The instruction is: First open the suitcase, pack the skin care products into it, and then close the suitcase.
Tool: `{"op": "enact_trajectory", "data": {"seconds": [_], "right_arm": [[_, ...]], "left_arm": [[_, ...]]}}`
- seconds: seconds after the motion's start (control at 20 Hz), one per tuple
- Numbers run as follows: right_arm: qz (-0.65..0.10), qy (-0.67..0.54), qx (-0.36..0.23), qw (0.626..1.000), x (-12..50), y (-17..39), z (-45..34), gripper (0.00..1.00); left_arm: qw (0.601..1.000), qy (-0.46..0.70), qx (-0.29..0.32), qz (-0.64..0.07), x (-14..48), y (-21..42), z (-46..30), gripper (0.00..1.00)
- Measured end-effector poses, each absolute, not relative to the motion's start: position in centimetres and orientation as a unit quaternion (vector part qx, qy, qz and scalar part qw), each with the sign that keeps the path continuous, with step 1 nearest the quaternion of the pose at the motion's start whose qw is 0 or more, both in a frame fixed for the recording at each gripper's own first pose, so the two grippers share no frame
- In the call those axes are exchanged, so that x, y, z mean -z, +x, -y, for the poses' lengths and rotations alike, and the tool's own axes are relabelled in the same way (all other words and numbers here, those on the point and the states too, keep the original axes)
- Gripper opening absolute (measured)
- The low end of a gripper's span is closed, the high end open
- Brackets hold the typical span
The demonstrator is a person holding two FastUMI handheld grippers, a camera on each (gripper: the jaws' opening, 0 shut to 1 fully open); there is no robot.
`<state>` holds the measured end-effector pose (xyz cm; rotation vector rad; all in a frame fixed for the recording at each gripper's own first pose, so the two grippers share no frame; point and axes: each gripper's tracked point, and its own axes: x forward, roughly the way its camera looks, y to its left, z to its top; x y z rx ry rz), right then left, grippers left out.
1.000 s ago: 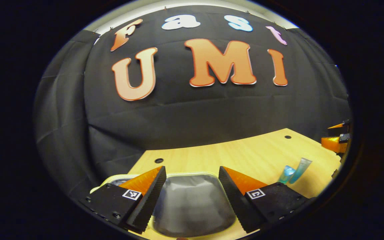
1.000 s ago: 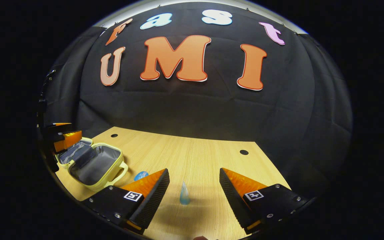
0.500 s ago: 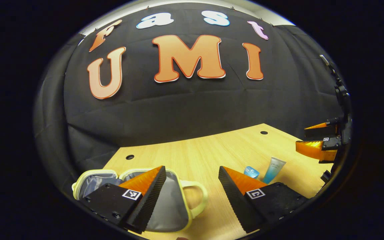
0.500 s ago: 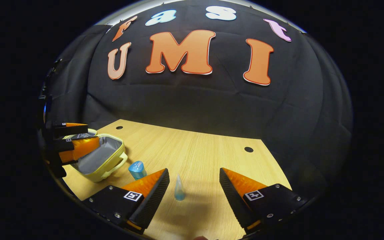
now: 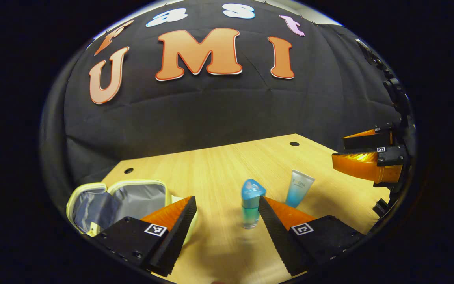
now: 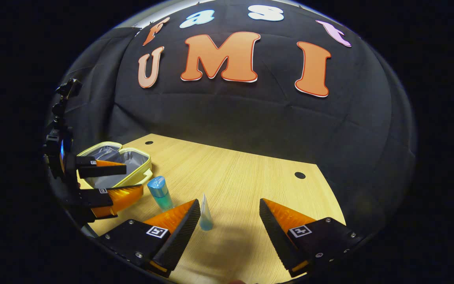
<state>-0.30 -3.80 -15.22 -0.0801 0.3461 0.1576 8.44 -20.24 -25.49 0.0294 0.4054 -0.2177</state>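
Note:
A small pale-yellow suitcase (image 5: 93,197) lies open on the wooden table, its grey lining showing; it appears again as the suitcase (image 6: 132,167) in the right gripper view. A blue-capped bottle (image 5: 250,207) stands upright just ahead of my open left gripper (image 5: 227,215), close to its right finger. A light-blue tube (image 5: 298,188) stands on its cap further right. In the right gripper view the bottle (image 6: 160,193) and the tube (image 6: 205,215) stand near my open right gripper (image 6: 230,217), the tube beside its left finger. Both grippers hold nothing.
The wooden table (image 5: 219,165) has small round holes near its back corners and ends at the black cloth wall. The right gripper (image 5: 365,157) hangs open at the right edge of the left gripper view; the left gripper (image 6: 105,185) shows open beside the suitcase.
My left gripper has swung right, away from over the suitcase, and now faces the bottle. The right gripper has shifted slightly right, so the tube sits nearer its left finger.

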Motion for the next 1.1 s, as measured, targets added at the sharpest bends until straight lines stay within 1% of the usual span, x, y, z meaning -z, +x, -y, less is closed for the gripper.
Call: {"op": "enact_trajectory", "data": {"seconds": [0.2, 0.3, 0.45, 0.55, 0.6, 0.65, 0.7, 0.75, 0.8, 0.85, 0.9, 0.95, 1.0, 1.1], "right_arm": [[-0.174, -0.036, -0.079, 0.981, 17.0, -0.9, 4.6, 0.96], [-0.18, -0.038, -0.081, 0.98, 18.3, -1.0, 4.8, 0.96], [-0.183, -0.047, -0.087, 0.978, 19.2, -1.1, 4.7, 0.96], [-0.182, -0.05, -0.097, 0.977, 19.7, -0.5, 4.3, 0.96], [-0.183, -0.051, -0.101, 0.977, 20.0, -0.3, 3.9, 0.96], [-0.187, -0.05, -0.107, 0.975, 20.4, 0.0, 3.4, 0.96], [-0.19, -0.048, -0.115, 0.974, 20.8, 0.1, 2.7, 0.96], [-0.193, -0.046, -0.128, 0.972, 21.2, 0.1, 1.8, 0.96], [-0.198, -0.047, -0.139, 0.969, 21.7, 0.2, 0.8, 0.96], [-0.202, -0.048, -0.15, 0.967, 22.3, 0.3, 0.0, 0.96], [-0.206, -0.05, -0.158, 0.964, 23.0, 0.5, -0.8, 0.96], [-0.209, -0.05, -0.166, 0.962, 23.5, 0.9, -1.4, 0.96], [-0.213, -0.051, -0.173, 0.96, 24.2, 1.2, -2.0, 0.96], [-0.226, -0.051, -0.185, 0.955, 25.7, 1.9, -2.9, 0.96]], "left_arm": [[0.968, -0.011, 0.122, -0.218, 29.0, 9.6, 23.7, 0.99], [0.965, -0.03, 0.119, -0.232, 31.0, 10.3, 24.6, 0.99], [0.964, -0.055, 0.115, -0.234, 32.4, 11.8, 25.0, 0.99], [0.962, -0.058, 0.116, -0.239, 33.2, 12.3, 25.2, 0.94], [0.961, -0.062, 0.118, -0.242, 33.5, 12.4, 25.3, 0.88], [0.959, -0.066, 0.121, -0.246, 33.9, 12.5, 25.5, 0.87], [0.958, -0.066, 0.121, -0.251, 34.3, 12.5, 25.3, 0.8], [0.958, -0.069, 0.121, -0.252, 34.5, 12.7, 25.5, 0.67], [0.957, -0.067, 0.122, -0.254, 34.8, 12.9, 25.4, 0.57], [0.957, -0.067, 0.124, -0.252, 34.3, 12.9, 25.3, 0.43], [0.957, -0.062, 0.128, -0.254, 34.4, 12.8, 25.3, 0.48], [0.957, -0.057, 0.126, -0.253, 33.9, 12.5, 25.1, 0.47], [0.956, -0.053, 0.129, -0.257, 34.1, 12.4, 25.2, 0.44], [0.957, -0.049, 0.126, -0.255, 33.8, 12.5, 24.8, 0.44]]}}
